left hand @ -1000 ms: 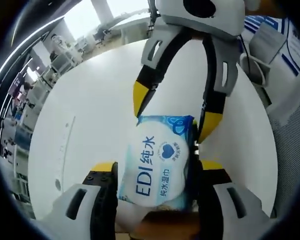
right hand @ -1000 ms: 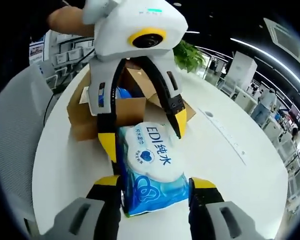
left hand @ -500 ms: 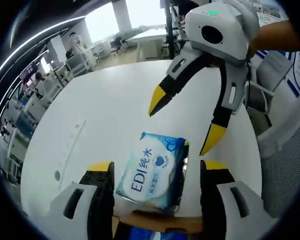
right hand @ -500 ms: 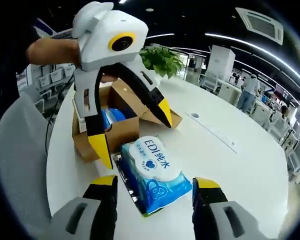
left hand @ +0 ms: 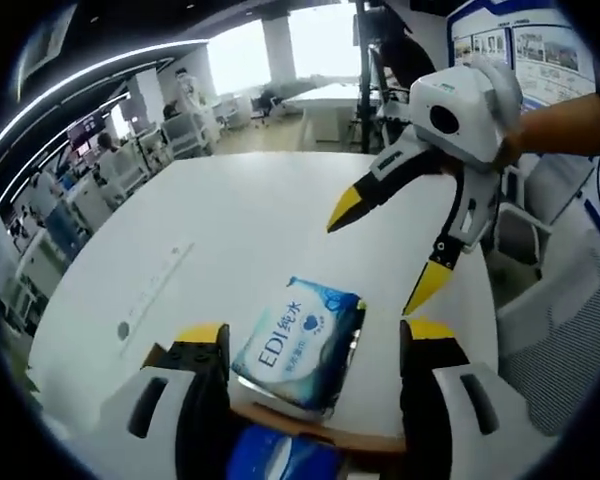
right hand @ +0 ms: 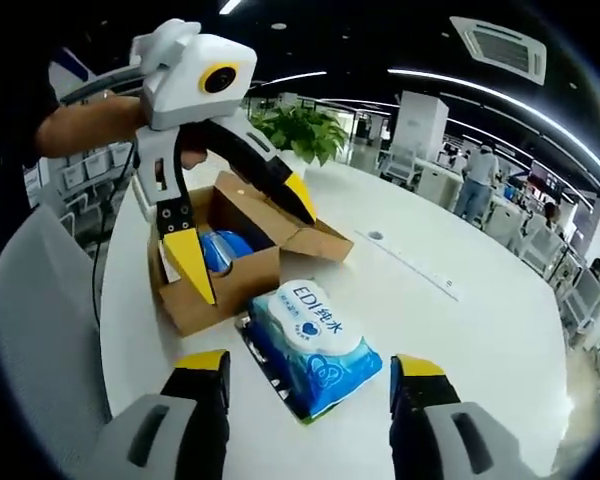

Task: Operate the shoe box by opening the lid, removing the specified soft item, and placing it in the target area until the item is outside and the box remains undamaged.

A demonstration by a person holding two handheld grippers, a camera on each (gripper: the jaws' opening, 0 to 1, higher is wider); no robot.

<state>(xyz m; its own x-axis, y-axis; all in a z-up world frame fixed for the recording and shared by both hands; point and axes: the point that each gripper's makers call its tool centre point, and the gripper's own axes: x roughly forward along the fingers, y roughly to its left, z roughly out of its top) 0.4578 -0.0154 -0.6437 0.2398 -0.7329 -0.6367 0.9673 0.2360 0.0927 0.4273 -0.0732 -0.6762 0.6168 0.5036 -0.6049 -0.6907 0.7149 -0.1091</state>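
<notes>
Wipes pack (right hand: 313,345) flat on white table (right hand: 460,340), just outside open cardboard box (right hand: 242,250). Right tool (right hand: 310,372) jaws apart, pack between, not gripped. Left tool (right hand: 248,238) also apart, hanging over box. In left gripper view, pack (left hand: 298,343) near table edge, plenty of bare table (left hand: 230,230) beyond.

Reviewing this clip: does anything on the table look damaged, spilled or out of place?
Nothing stands out. The wet wipes pack lies flat on the white table beside the open cardboard box, whose flaps look intact; something blue sits inside. Both claws, left and right, hang open above.
</notes>
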